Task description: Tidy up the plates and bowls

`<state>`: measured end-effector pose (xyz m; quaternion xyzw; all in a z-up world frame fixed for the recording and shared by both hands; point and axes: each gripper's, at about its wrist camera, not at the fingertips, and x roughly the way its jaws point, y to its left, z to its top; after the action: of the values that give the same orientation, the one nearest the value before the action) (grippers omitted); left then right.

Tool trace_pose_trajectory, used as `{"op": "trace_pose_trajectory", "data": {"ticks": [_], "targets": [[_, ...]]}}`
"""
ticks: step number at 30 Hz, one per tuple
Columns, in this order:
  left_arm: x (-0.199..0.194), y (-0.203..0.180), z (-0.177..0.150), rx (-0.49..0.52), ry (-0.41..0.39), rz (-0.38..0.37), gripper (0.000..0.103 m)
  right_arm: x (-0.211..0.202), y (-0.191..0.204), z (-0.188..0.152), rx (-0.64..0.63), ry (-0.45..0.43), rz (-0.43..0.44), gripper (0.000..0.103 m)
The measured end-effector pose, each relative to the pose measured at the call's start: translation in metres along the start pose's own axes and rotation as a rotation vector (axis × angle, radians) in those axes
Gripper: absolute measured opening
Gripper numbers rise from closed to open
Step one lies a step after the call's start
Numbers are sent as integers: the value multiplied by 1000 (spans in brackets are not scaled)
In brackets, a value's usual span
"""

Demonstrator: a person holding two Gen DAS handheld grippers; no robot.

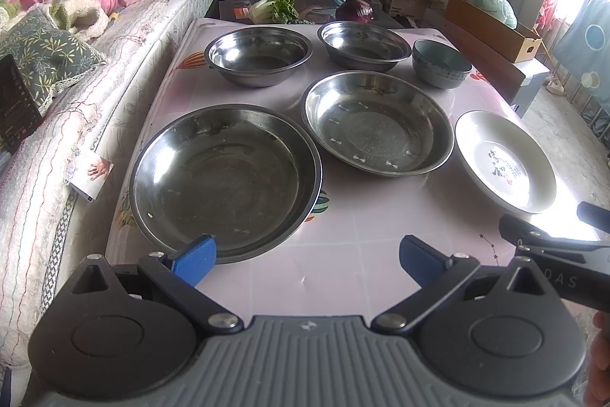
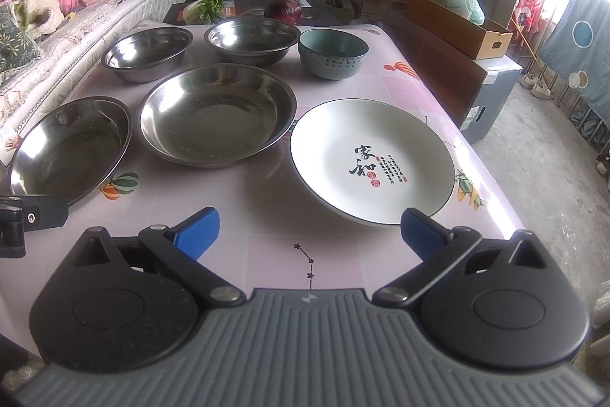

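Both grippers, left gripper [image 1: 307, 256] and right gripper [image 2: 309, 229], hang with jaws apart, empty. Take the white plate [image 2: 371, 161] at frame centre by its near rim, squarely.

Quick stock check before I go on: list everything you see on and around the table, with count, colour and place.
Steel pans: two, silver, table's near-left and centre.
Steel bowls: two, silver, far row.
Ceramic bowl: one, green, far right.
Plate: one, white with black calligraphy, near right.
Tablecloth: one, pink patterned.
Red onion: one, purple, behind the table.
Leafy vegetable: one, green, behind.
Cardboard box: one, brown, right.
Bed: left, pink bedding.
Left gripper: blue fingers, open.
Right gripper: blue fingers, open.
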<state>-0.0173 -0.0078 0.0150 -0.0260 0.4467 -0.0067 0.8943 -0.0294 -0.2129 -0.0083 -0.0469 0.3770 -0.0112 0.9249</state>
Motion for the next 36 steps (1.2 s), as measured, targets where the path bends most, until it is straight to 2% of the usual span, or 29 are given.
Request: {"op": "trace_pose_trajectory", "data": {"ticks": [7, 11, 17, 23, 30, 33, 36], "targets": [[2, 3, 1, -1, 3, 5, 103, 6, -1, 1, -1, 5, -2, 102], [7, 7, 13, -6, 0, 21, 103, 12, -2, 5, -2, 8, -10, 102], [13, 26, 40, -18, -34, 71, 103, 27, -7, 17, -7, -1, -19, 102], [23, 59, 69, -67, -78, 143, 103, 42, -16, 39, 2, -46, 17, 102], [49, 92, 102, -129, -88, 180, 103, 52, -10, 80, -68, -176, 116, 102], [60, 100, 117, -139, -86, 194, 103, 59, -10, 105, -63, -224, 210, 102], [68, 106, 132, -141, -103, 221, 103, 69, -6, 133, -46, -233, 308, 102]]}}
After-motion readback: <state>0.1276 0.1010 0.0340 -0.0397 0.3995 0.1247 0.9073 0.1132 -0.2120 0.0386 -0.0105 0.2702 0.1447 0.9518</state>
